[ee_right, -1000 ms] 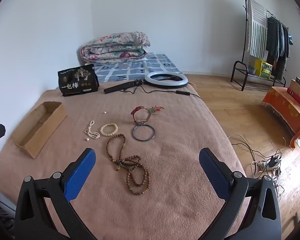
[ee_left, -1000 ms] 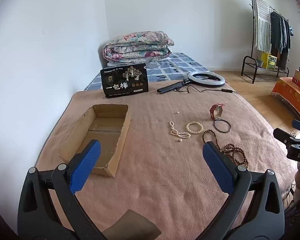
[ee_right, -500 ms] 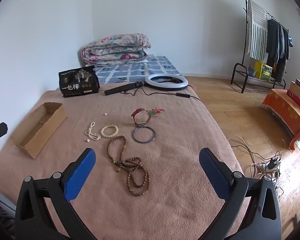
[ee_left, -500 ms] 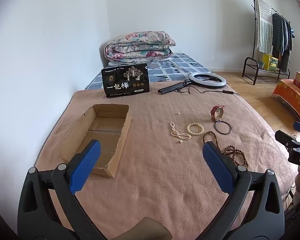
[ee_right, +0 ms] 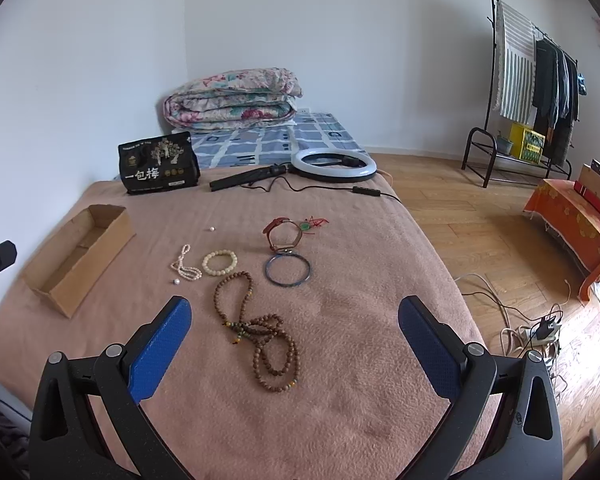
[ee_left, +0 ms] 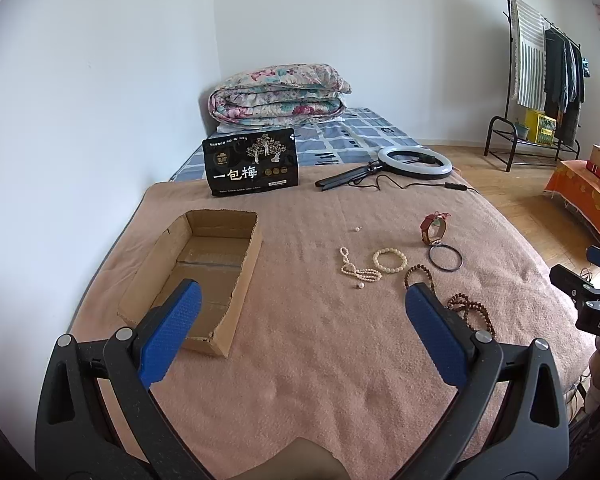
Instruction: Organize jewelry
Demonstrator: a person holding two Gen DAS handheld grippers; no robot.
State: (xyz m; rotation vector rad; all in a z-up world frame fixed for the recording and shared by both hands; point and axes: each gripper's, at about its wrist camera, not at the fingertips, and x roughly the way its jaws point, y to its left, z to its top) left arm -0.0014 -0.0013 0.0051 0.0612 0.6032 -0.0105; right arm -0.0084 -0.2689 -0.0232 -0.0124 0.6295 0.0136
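Hovering left gripper: blue ribbed pads spread wide, holding nothing
Right gripper: likewise agape, empty
Wooden bead necklace: looped, 12 o'clock
Cardboard box: rectangular, 10 o'clock
Blanket: fuzzy pink

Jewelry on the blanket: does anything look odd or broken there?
Two loose pearls lie apart from the small pearl strand, as if fallen off. The cardboard box has a torn near edge and holds nothing.

You've got a folded floral quilt at the far end, a black snack bag standing up, a ring light lying flat, and a clothes rack off right.
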